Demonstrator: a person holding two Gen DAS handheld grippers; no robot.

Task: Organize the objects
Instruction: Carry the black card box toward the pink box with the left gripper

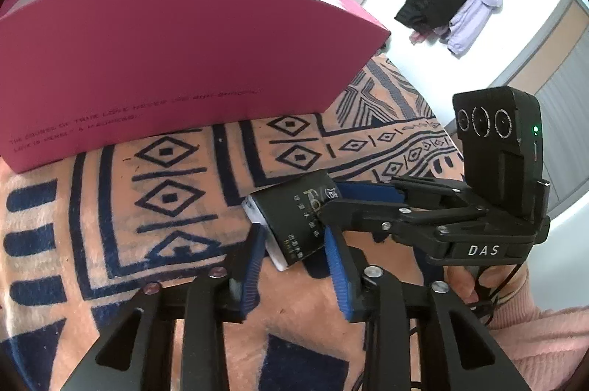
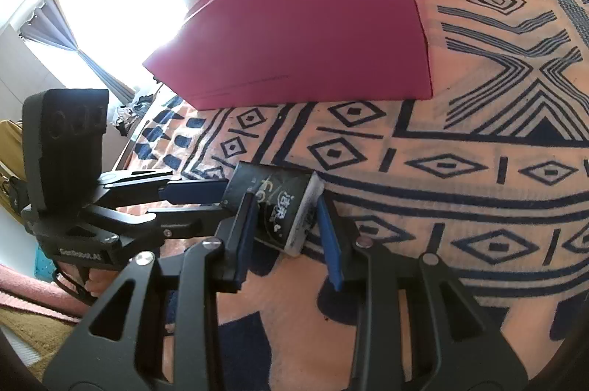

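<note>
Small black packet (image 1: 294,223) with pale lettering and white edges lies on the bed's blanket (image 1: 110,207), peach with navy geometric print. Landmark: the pink box (image 1: 165,67), open-topped, standing on the same blanket. The packet sits in front of the box's long printed wall, near but apart from it, toward the box's right-hand corner as the left wrist view has it.

Left tongs (image 1: 294,266): blue pads set narrow on either side of the packet's near end. Left pad reads close against the packet's white edge; right pad overlaps its black face. Actual pressing contact cannot be told from either view.

Right tongs (image 2: 285,240): also narrow, blue pads astride the packet's other end. Left pad lies against the black face; a slim gap shows between the right pad and the white edge. Grip not confirmed.

The two tongs approach the packet from opposite sides and cross close to each other above it. A hand (image 1: 464,284) in a pink knitted sleeve (image 1: 545,328) holds the right tool.
</note>
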